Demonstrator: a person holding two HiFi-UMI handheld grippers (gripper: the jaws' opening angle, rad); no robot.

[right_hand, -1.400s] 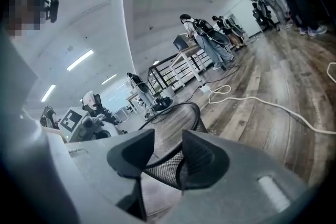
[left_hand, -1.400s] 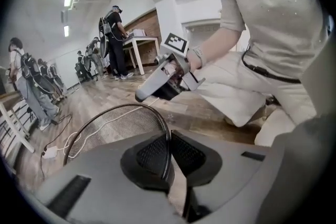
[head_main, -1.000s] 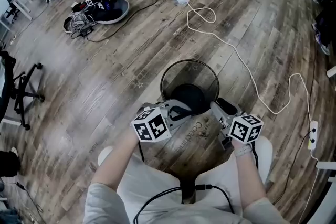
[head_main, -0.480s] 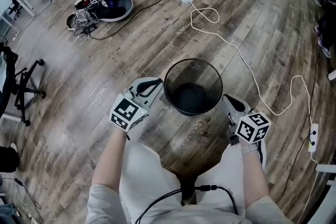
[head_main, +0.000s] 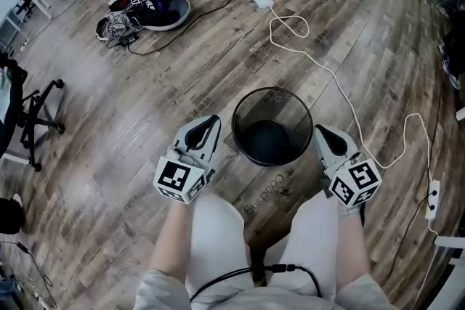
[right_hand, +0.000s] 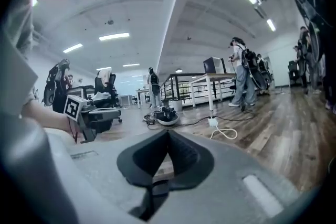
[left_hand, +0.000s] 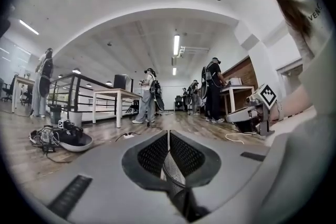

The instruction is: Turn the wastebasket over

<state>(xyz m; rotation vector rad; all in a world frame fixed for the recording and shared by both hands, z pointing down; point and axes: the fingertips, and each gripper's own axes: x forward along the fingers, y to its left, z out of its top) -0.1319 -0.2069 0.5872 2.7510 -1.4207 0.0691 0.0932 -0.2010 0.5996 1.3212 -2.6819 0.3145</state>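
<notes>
Wastebasket [head_main: 272, 128] upright on floor [head_main: 145, 98], mouth up, betw. your two claws, touching neither. L claw [head_main: 212, 121] pinched closed, empty; R claw [head_main: 320, 131] same. Risk: closed claws can't take rim, so open first. One-sided grip on light mesh prob. slips; basket rolls toward cable [head_main: 347, 92].

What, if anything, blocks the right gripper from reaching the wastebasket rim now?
Probably nothing, so likely yes. The right gripper sits close beside the right side of the upright wastebasket, with nothing between them. Its jaws are shut and empty, so they would need to open before grasping the rim.
</notes>
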